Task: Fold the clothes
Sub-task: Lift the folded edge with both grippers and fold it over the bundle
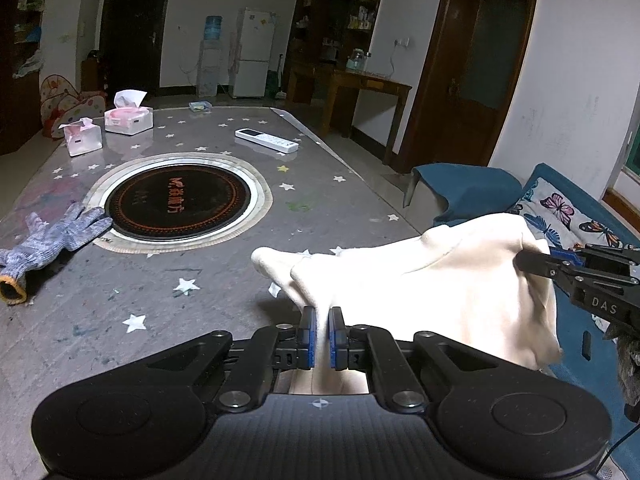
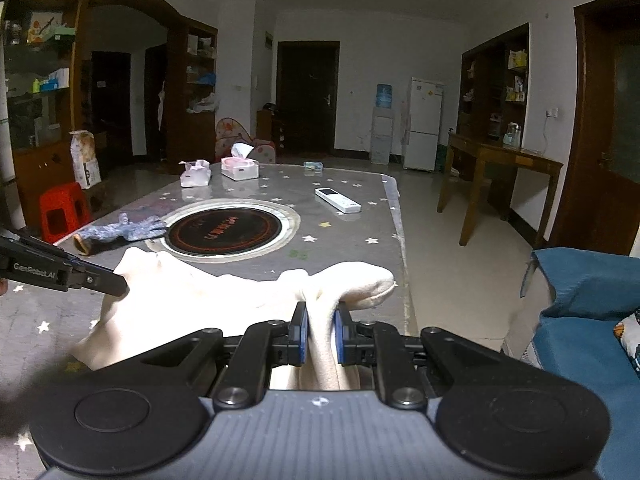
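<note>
Cream garment [image 1: 436,280] stretched between left gripper [image 1: 322,338] and right gripper [image 2: 321,334], both clamped on cloth, long axis left-right, above table [image 1: 224,280].

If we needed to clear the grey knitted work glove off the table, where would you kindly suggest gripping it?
Grip the grey knitted work glove by its orange-edged cuff, coming from the table's near left edge: it lies flat, cuff toward that edge, fingers pointing at the round black hotplate.
</note>
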Motion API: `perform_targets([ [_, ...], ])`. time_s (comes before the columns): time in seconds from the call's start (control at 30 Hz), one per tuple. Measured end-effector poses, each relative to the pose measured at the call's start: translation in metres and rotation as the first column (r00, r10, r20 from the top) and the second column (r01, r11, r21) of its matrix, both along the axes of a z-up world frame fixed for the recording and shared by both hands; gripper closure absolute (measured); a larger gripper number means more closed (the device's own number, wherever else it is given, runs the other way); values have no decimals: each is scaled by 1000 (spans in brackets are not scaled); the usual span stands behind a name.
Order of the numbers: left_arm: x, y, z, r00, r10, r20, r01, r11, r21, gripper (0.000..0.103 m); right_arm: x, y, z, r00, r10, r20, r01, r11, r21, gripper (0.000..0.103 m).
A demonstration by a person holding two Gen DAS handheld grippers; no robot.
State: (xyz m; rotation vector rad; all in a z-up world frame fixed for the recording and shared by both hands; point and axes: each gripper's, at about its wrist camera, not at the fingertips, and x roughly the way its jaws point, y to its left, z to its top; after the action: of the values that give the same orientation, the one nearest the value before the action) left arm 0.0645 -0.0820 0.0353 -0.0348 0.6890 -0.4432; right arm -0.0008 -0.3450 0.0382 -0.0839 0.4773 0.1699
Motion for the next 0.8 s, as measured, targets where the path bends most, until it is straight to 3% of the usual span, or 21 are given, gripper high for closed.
perform_targets([
  [0.8,18,-11,-23,998,3,-65,-1,999,37,96,25,-20,-31,996,-44,-84,44,999,-5,91],
])
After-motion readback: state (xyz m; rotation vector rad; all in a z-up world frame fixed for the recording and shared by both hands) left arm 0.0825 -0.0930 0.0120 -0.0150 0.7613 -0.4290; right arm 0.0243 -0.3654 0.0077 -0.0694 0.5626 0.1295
